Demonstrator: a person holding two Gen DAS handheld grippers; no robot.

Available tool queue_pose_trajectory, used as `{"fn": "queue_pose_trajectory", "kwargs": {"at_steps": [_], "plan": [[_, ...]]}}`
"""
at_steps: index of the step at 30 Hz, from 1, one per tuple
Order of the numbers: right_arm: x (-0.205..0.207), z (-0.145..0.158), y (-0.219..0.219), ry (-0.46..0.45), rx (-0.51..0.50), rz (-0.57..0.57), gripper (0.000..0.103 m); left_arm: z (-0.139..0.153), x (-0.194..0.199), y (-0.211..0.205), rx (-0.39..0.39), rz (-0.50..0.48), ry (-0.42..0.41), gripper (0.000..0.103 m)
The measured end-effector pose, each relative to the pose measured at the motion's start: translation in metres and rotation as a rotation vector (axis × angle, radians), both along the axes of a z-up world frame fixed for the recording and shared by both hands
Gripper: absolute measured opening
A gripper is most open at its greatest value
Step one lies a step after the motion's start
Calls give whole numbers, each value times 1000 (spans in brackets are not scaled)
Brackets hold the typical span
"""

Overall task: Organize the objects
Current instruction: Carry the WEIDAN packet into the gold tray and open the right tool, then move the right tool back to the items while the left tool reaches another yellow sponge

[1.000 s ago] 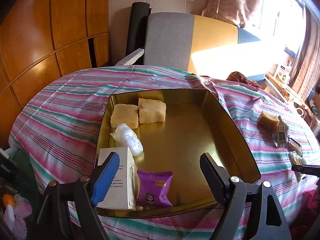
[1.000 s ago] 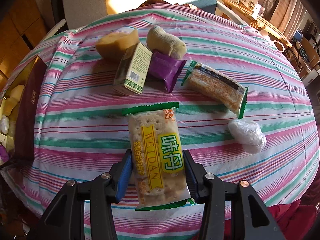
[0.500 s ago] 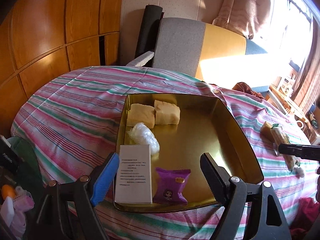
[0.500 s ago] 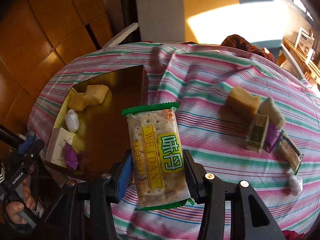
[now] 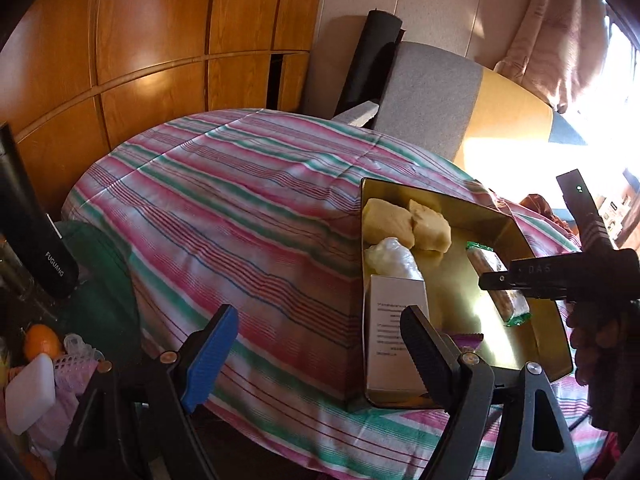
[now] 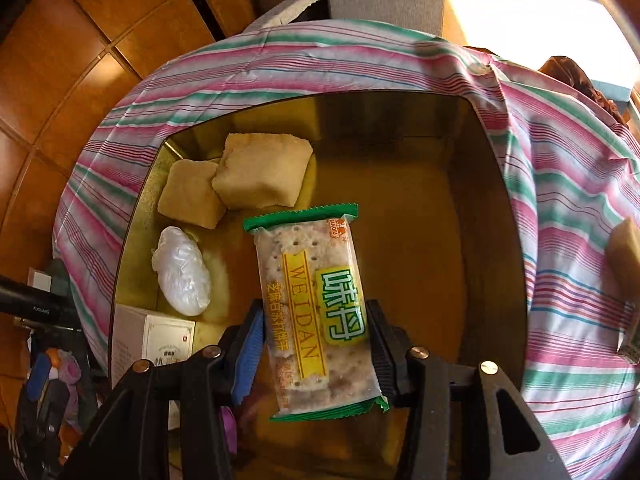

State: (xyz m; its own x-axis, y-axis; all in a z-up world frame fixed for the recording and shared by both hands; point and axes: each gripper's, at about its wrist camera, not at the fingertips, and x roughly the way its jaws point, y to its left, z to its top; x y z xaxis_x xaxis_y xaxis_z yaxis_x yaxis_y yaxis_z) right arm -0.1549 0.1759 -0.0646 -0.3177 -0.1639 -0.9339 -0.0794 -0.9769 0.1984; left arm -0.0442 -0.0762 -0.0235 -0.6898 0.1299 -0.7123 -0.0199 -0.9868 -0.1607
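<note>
My right gripper is shut on a green-edged cracker packet and holds it over the gold tin. The tin holds two yellow cakes, a clear-wrapped lump and a white box. In the left wrist view the packet hangs over the tin under the right gripper. My left gripper is open and empty, at the tin's near left corner above the striped cloth.
A yellow cake and the edge of another packet lie on the cloth right of the tin. A black bottle, an orange and bits stand at the left off the table. A grey and yellow chair is behind the table.
My right gripper carried the cracker packet from the cloth to above the tin. My left gripper swung left, so the tin now sits at its right.
</note>
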Motion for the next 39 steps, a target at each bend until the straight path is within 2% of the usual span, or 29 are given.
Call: {"fn": "queue_pose_trajectory", "kwargs": {"at_steps": [3, 8, 10, 15, 22, 28, 33, 39], "plan": [[-13, -12, -11, -30, 2, -33, 49, -5, -2, -4, 6, 8, -17, 84], [-20, -26, -23, -73, -134, -61, 50, -12, -4, -5, 7, 9, -36, 84], [-19, -28, -25, -73, -195, -57, 50, -13, -4, -5, 11, 5, -42, 84], [-10, -24, -22, -50, -238, -44, 50, -10, -2, -3, 11, -2, -31, 84], [17, 6, -14, 58, -158, -10, 50, -1, 4, 6, -3, -17, -8, 84], [45, 31, -15, 178, -15, 41, 50, 7, 10, 19, -26, -48, 12, 84], [69, 44, -14, 253, 73, 83, 51, 12, 14, 31, -42, -81, 23, 84], [94, 53, 4, 312, 138, 80, 51, 18, 18, 50, -65, -127, 37, 84]]}}
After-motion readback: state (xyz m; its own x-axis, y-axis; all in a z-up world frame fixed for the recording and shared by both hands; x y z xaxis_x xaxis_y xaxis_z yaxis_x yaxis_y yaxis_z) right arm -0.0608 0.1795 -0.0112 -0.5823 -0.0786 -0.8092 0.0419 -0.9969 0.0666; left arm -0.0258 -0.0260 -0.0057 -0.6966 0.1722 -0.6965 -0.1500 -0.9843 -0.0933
